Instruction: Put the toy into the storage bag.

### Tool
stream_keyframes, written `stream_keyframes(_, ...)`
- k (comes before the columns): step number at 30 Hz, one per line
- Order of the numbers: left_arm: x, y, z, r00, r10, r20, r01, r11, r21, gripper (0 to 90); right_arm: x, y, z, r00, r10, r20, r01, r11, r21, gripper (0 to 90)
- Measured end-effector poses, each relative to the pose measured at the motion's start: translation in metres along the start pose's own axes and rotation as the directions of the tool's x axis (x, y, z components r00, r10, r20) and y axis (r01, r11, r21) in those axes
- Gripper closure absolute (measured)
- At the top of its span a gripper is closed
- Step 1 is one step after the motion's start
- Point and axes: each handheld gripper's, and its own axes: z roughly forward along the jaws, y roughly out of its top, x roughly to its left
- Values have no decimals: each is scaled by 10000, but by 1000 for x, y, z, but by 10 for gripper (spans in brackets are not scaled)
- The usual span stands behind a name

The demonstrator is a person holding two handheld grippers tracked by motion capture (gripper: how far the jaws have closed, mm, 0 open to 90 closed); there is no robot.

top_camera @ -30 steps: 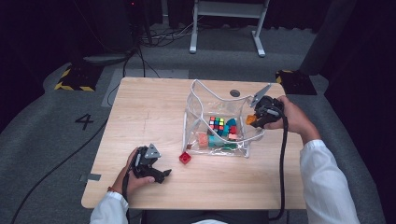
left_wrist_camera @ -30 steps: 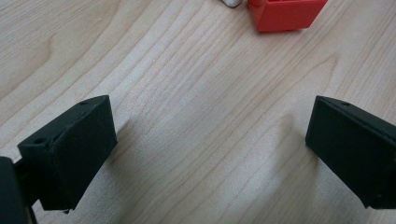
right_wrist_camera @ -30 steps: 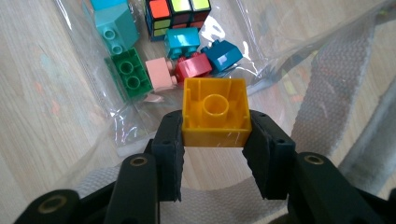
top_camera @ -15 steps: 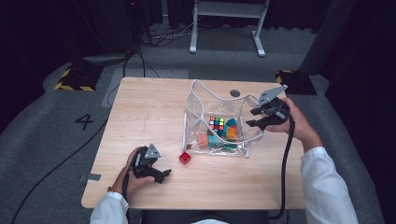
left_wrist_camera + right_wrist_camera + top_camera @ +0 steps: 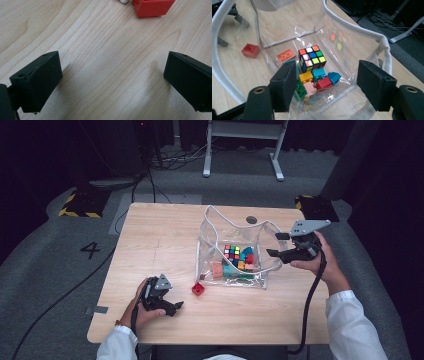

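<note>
A clear plastic bag (image 5: 215,222) with a white rim stands open in the middle of the wooden table. Inside it lie a Rubik's cube (image 5: 231,252) and several coloured bricks (image 5: 240,265). My right gripper (image 5: 275,244) hovers open at the bag's right rim, jaws pointing left. In the right gripper view the Rubik's cube (image 5: 312,58) and several bricks (image 5: 318,78) sit beyond the wide-apart jaws of the right gripper (image 5: 327,85). A red brick (image 5: 198,289) lies on the table outside the bag. My left gripper (image 5: 175,307) rests open on the table, short of the red brick (image 5: 153,7).
The wooden table (image 5: 150,240) has bare room on its left half. Its front edge runs just below my left hand (image 5: 137,312). A dark round mark (image 5: 251,219) sits behind the bag. A cable (image 5: 310,305) hangs from the right gripper.
My right gripper has drawn back to the right, off the bag's rim. An orange piece seen at its jaws a second ago is gone from them. The left gripper has not moved.
</note>
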Motion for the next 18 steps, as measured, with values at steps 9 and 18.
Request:
stream_keyframes(9,0,0,0,10000,-2,0,2,10000,1,19,8,-11,-23,9979,457,463,-426,9970,-641,301)
stream_keyframes(18,0,0,0,10000,2,27,-2,10000,-7,19,13,-30,-42,9937,702,874,-610,9928,-1034,285)
